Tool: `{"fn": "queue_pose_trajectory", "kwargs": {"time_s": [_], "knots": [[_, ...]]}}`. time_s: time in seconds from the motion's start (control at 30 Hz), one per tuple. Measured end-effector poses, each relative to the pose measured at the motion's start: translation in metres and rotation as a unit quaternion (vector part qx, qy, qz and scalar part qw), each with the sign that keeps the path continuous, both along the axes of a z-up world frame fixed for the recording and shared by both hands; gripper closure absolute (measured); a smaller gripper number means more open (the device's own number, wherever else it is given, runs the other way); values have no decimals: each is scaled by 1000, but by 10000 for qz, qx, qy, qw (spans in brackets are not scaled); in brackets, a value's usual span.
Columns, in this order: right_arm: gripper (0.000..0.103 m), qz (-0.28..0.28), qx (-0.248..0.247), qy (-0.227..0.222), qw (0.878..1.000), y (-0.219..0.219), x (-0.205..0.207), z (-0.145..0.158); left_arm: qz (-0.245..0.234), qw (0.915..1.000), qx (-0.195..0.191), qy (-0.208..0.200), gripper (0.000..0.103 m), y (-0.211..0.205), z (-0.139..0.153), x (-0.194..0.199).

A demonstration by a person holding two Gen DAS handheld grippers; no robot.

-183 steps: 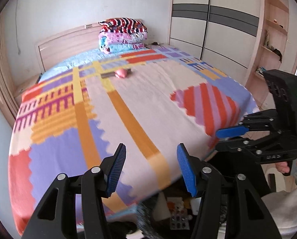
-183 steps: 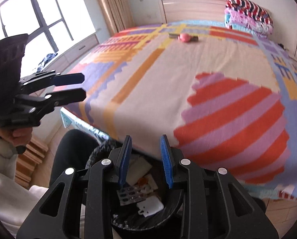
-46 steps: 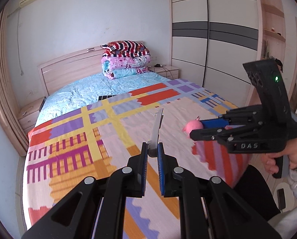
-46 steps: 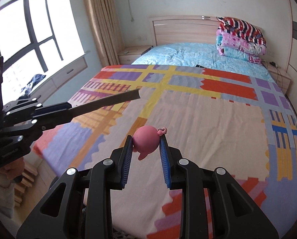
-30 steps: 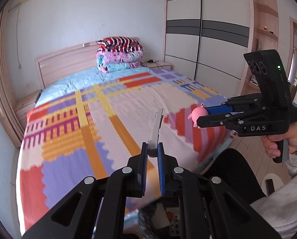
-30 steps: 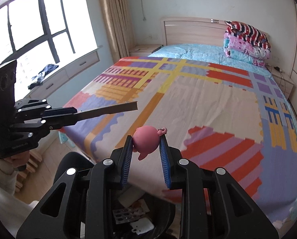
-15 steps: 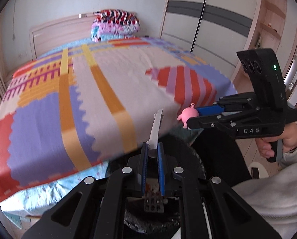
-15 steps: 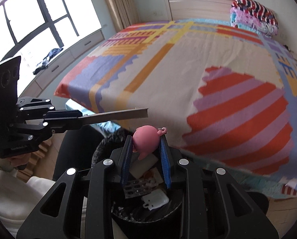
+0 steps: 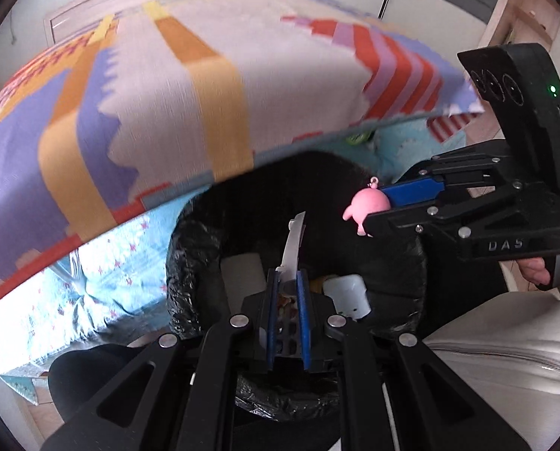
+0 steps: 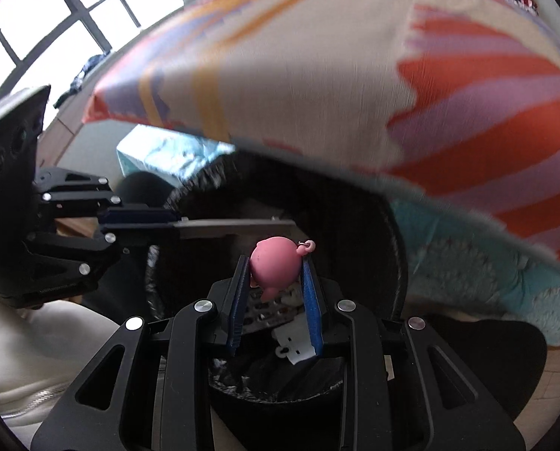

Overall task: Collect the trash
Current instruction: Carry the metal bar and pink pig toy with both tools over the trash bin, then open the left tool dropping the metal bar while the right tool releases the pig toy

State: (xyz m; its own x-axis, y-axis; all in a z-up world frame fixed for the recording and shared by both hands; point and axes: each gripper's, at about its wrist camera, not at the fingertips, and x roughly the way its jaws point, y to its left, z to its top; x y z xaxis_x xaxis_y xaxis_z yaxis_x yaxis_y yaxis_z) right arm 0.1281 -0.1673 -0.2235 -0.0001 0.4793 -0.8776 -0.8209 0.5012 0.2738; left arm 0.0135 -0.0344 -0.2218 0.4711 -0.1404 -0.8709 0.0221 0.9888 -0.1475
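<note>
Two hand-held grippers of yours hang over the bin at the foot of the bed. The bed (image 9: 204, 86) fills the upper half of both views, its patchwork cover of orange, purple and red blurred. Below it, in the lower centre of each frame, sits the black-lined trash bin (image 9: 182, 263), pressed close against the bed's edge; inside it you can see a white plastic piece (image 9: 349, 295), a pale card-like scrap (image 9: 240, 276) and a blister pack (image 10: 264, 310).

Your left hand-held gripper (image 9: 287, 282), at the bottom centre of its own view, is closed narrow on a flat grey metal strip (image 9: 294, 248), which stands up from between the blue pads (image 9: 302, 300) and reaches over the bin's mouth. In the right wrist view the same strip (image 10: 234, 227) runs level from the left edge toward the middle.

Your right hand-held gripper (image 10: 276, 278) clamps a small pink pig keychain (image 10: 276, 263) between its pads, directly above the bin's opening; from the left wrist view the pig (image 9: 366, 206) shows at the right of centre, at the tip of that gripper (image 9: 385, 203).
</note>
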Motion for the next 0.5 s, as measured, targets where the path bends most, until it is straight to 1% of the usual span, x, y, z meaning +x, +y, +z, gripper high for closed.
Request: {"fn": "queue_pose_trajectory", "kwargs": {"time_s": [0.13, 0.17, 0.23, 0.37, 0.5], "knots": [[76, 10, -243, 97, 9997, 3, -2, -19, -1, 9997, 15, 244, 94, -1, -18, 4], [76, 27, -281, 119, 9995, 4, -3, -22, -15, 9993, 121, 346, 94, -3, -25, 5], [75, 50, -372, 166, 9992, 8, -4, -30, -50, 9988, 193, 457, 93, -6, -32, 8], [76, 126, -557, 248, 9981, 13, -11, -47, -51, 9973, 214, 701, 93, -9, -51, 12], [75, 196, -725, 289, 9968, 19, -15, -60, -13, 9965, 172, 822, 93, -9, -60, 13]]}}
